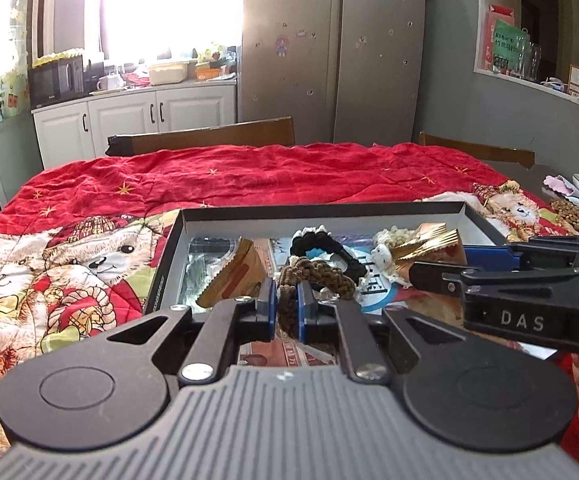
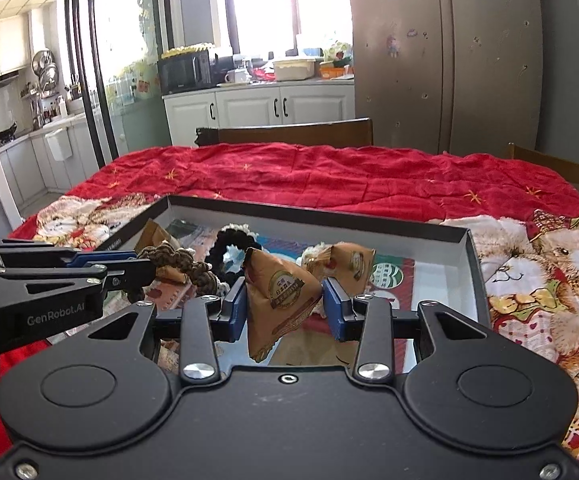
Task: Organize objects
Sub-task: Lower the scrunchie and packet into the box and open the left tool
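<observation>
A red quilt (image 1: 249, 176) covers the table; fridge (image 1: 329, 48) at twelve o'clock. Left gripper (image 1: 286, 304) clamps a braided cord (image 1: 313, 276); right gripper (image 2: 285, 304) pinches a brown packet (image 2: 279, 292).

This is a lived-in home kitchen and dining room. A tall steel fridge (image 1: 331, 52) dotted with magnets and stickers stands against the grey wall. Beside it, white cabinets (image 2: 257, 110) carry a black microwave (image 2: 185, 70), a mug and food containers under a bright window (image 1: 169, 4). Through a glass door, pots and a wok (image 2: 5, 130) sit in a cooking area. Wooden chairs (image 2: 289, 132) ring a table under a red teddy-bear quilt (image 1: 249, 176).
</observation>
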The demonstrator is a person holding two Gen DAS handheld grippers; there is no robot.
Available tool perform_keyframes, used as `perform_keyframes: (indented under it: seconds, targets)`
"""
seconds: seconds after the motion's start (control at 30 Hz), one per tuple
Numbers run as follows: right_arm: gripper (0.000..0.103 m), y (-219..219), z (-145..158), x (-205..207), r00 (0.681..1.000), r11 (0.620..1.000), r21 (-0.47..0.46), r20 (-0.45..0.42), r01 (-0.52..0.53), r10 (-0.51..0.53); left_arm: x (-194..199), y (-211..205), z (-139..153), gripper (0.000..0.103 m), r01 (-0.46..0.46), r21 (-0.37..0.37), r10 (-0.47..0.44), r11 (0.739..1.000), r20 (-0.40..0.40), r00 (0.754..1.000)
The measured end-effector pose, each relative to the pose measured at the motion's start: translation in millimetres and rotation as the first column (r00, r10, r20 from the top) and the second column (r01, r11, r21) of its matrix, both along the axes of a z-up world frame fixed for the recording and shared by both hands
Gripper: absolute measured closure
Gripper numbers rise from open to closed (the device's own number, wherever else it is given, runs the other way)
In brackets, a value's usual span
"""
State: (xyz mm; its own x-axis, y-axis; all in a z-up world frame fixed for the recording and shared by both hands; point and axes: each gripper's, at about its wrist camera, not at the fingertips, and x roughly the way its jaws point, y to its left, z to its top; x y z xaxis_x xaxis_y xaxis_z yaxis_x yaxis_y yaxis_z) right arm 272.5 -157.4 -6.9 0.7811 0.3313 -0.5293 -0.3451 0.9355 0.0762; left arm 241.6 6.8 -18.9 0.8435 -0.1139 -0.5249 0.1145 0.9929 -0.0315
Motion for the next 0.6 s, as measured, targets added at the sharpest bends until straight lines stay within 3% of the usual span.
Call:
perform_keyframes:
  seconds: [0.6]
  targets:
    - [0.065, 7.3, -19.2, 12.9, 0.999, 0.999, -0.036, -0.035, -0.007, 0.006, 9.3, 0.6, -13.5, 0.09, -0.005, 0.011, 0.005, 1.0, -0.04, 0.999]
